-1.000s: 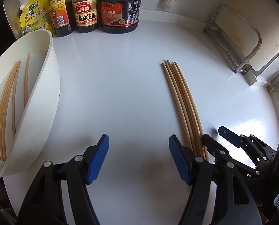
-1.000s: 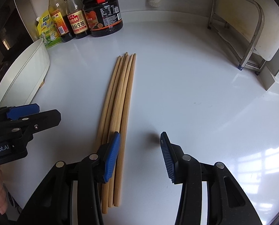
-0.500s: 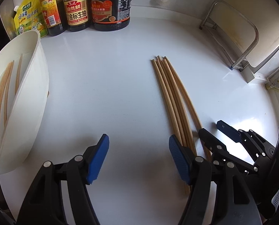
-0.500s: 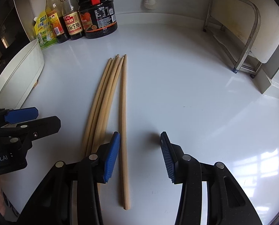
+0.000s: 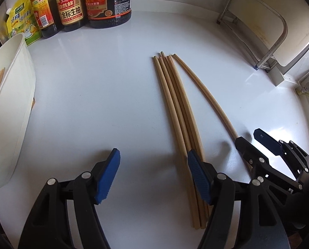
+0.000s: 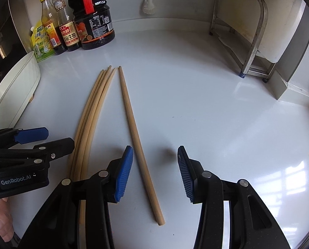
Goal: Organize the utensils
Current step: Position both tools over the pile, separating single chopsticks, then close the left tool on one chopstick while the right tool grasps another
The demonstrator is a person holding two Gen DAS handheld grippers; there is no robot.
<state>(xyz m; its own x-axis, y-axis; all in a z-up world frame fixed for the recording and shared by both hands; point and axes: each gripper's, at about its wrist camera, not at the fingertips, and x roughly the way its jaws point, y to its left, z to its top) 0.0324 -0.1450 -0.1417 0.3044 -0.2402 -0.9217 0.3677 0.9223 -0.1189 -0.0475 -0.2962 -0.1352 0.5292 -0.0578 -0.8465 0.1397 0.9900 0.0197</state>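
At the far left sits the white holder, with a few chopsticks already lying inside it; that is where I judge the rest must go. My left gripper hangs over bare countertop, its fingers spread wide with nothing between them, and its right pad sits just over the near end of the chopstick bundle. That bundle lies lengthwise in the middle of the counter, tips pointing toward the sauce bottles at the far edge. Just right of it lies the single chopstick, fanned away from the others at its near end. My right gripper straddles that stick, fingers partly spread, and neither pad touches it.

What could go wrong: the stick is thin, round and flat on a slick surface. If I close without getting low enough, my pads may ride over it or flick it sideways. It could also roll back against the bundle, and then I would pinch two. My two grippers are close together, so they may knock each other.

Compared with a second ago, the single chopstick has split from the bundle, where it lay packed tight then, and now lies between my right fingers. The white holder has slid further toward the left edge of my left view.
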